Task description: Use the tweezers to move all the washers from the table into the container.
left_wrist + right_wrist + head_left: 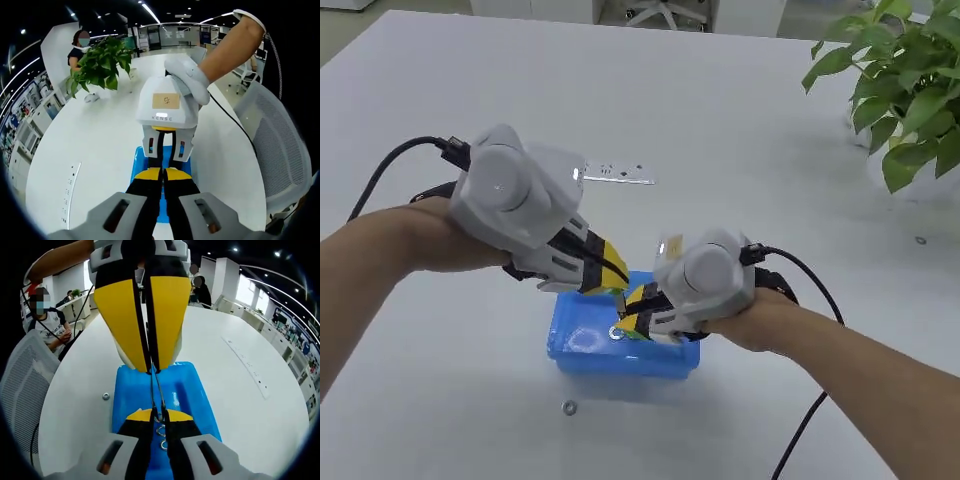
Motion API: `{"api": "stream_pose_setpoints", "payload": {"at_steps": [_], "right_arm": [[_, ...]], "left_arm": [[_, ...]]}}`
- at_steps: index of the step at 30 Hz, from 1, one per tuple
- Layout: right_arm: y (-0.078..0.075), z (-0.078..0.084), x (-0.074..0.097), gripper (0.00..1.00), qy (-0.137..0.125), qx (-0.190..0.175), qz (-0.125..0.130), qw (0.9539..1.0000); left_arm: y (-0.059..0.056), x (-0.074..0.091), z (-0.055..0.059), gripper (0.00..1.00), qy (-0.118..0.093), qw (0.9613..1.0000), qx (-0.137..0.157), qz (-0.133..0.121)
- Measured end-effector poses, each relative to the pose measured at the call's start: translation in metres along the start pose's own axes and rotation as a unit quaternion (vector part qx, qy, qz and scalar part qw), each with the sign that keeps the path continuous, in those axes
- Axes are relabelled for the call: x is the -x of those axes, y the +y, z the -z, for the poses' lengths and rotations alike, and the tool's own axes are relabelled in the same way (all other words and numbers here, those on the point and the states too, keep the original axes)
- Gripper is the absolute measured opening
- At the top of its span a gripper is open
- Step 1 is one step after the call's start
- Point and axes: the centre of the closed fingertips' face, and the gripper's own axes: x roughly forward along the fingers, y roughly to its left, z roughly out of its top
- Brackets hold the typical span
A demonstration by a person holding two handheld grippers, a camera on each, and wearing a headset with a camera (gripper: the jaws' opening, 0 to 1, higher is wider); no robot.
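The white worktop (740, 130) carries a blue container (620, 362) near its front edge. Above it, the left tool (615, 275) clamps thin steel tweezers (155, 390), and the right tool (635, 318) is narrowed about their tips. Two silver ring washers (161, 430) lie inside the container. A loose washer (569, 407) rests on the worktop just beside it, towards the front edge.
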Motion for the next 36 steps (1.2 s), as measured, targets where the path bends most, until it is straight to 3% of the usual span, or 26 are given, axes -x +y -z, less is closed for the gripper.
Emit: {"api": "stream_pose_setpoints", "payload": {"at_steps": [18,36], "right_arm": [[-0.008,0.011,-0.009,0.10,0.004,-0.009,-0.005,0.9999],[-0.008,0.007,-0.007,0.11,0.003,-0.007,-0.001,1.0000]], "left_arm": [[0.008,-0.013,0.008,0.04,0.002,1.0000,0.004,0.006],[0.007,-0.008,0.004,0.04,0.001,1.0000,0.002,0.005]]}}
